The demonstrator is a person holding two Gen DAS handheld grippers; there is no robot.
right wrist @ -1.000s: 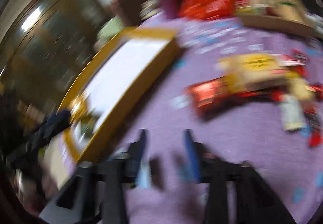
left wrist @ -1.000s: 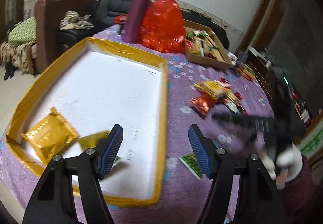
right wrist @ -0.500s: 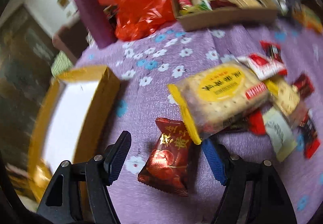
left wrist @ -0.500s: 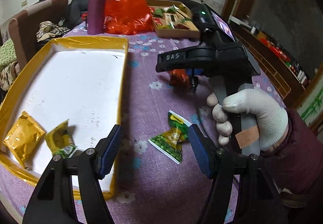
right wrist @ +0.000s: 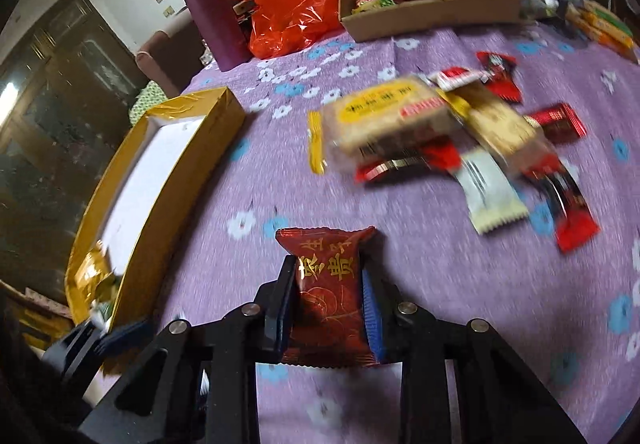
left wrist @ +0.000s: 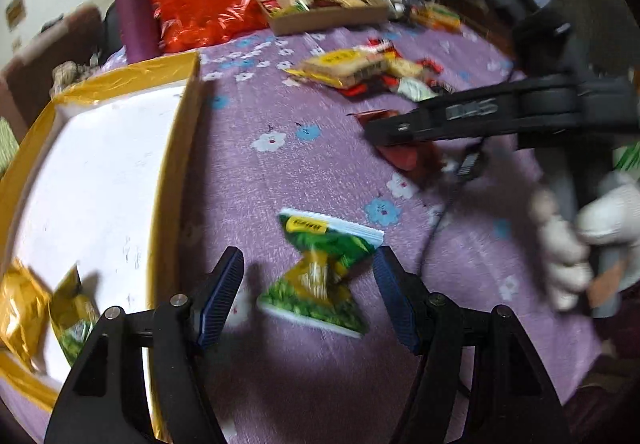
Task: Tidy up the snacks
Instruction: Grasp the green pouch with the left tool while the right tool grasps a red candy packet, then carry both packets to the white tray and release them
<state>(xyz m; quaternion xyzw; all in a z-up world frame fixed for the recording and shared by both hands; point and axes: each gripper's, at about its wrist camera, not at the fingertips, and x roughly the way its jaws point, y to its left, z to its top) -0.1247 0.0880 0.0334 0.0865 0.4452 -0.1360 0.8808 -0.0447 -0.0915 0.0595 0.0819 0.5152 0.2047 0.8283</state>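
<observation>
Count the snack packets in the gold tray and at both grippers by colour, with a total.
Gold: 1, the gold packet in the gold tray.
Green-and-yellow: 2, the tray packet and the table packet inside the open left hand-held gripper.
Dark red: 1, the red packet in the right hand-held gripper.
Total: 4

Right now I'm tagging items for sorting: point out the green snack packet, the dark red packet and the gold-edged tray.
green snack packet (left wrist: 320, 272), left wrist view, on its pinched middle.
dark red packet (right wrist: 330, 296), right wrist view, on its printed front.
gold-edged tray (left wrist: 170, 179), left wrist view, on its right wall.
</observation>
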